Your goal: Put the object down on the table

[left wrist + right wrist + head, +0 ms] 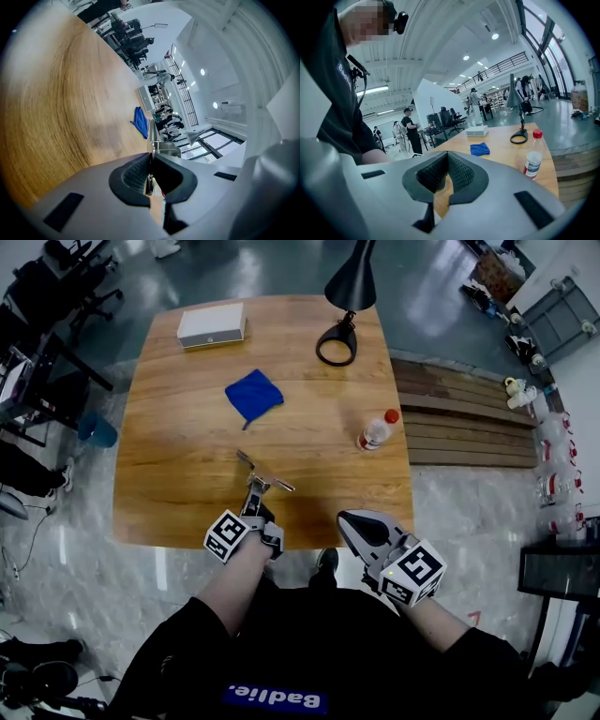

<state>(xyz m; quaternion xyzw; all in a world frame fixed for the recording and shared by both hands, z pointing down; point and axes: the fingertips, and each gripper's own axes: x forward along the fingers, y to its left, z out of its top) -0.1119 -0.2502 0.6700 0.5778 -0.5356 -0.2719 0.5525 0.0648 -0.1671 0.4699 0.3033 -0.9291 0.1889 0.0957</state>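
Our left gripper (pixel 255 493) is clamped nearly closed on a thin metal piece (pixel 262 474), which sticks out over the near edge of the wooden table (pixel 178 446). We can't tell if it's touching the wood. Our right gripper (pixel 357 522) is pinched together with nothing in it. The blue cloth (pixel 253 396) and bottle (pixel 377 430) sit farther back.

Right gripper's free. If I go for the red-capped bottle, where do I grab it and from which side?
Take the bottle across its round body, below the red cap, jaws level. It stands upright with nothing close beside it, so come from the near side, where the right gripper is; its shut jaws must open first.
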